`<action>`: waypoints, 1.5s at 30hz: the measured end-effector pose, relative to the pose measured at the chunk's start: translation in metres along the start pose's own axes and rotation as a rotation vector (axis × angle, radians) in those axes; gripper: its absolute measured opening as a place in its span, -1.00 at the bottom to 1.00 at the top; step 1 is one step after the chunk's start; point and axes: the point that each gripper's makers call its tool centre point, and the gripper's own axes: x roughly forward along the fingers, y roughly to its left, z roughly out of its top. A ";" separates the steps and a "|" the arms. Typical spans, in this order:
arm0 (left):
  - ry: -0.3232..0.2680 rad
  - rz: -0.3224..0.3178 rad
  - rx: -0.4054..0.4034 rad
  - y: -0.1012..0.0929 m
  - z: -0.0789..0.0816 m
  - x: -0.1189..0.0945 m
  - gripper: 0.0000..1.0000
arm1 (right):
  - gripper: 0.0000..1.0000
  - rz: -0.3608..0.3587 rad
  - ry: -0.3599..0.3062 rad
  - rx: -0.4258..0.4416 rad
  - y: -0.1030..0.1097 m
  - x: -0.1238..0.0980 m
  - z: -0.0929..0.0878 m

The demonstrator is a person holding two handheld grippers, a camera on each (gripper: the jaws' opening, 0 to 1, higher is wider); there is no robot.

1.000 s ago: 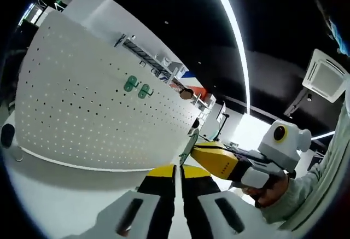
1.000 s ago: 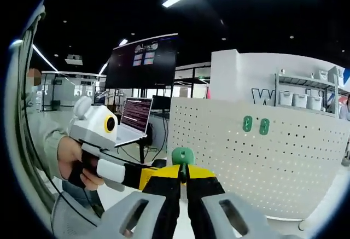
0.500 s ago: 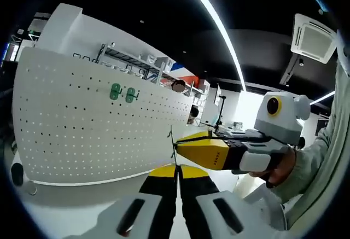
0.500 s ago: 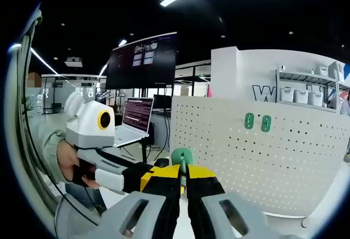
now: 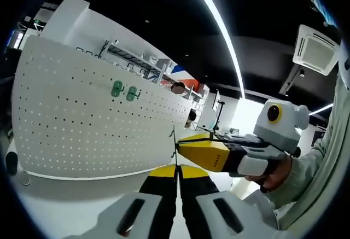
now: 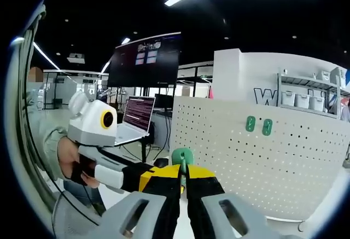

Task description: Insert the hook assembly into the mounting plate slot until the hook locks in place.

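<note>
Clamped tight, right gripper (image 6: 183,180) fingers on the green hook (image 6: 182,157), poking up above the tips. Left gripper (image 5: 176,176) fingers pressed together too, apparently pinching something thin, hard to tell what. Held aloft side by side, probably lining up for the white pegboard (image 6: 257,157) ahead, near but well short of contact. Two green hooks (image 5: 123,89) already mounted up there. Insertion not yet begun.

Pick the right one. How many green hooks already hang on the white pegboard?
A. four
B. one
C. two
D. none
C: two green hooks sit side by side on the upper part of the white pegboard, while the right gripper holds a third green hook in its shut fingers, away from the board.
</note>
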 end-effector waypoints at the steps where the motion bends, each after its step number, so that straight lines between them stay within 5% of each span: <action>1: -0.001 0.001 -0.001 0.000 0.000 0.000 -0.97 | -1.00 0.001 0.006 -0.005 0.000 0.000 0.000; 17: 0.020 0.073 0.083 0.018 -0.004 -0.011 -0.97 | -1.00 -0.052 0.000 0.026 -0.021 -0.003 0.000; 31: 0.112 0.148 0.149 0.029 -0.029 -0.036 -0.28 | -1.00 -0.159 -0.012 0.077 -0.063 -0.009 -0.002; 45: 0.170 0.183 0.147 0.029 -0.056 -0.057 -0.17 | -1.00 -0.322 -0.054 0.137 -0.115 -0.016 -0.006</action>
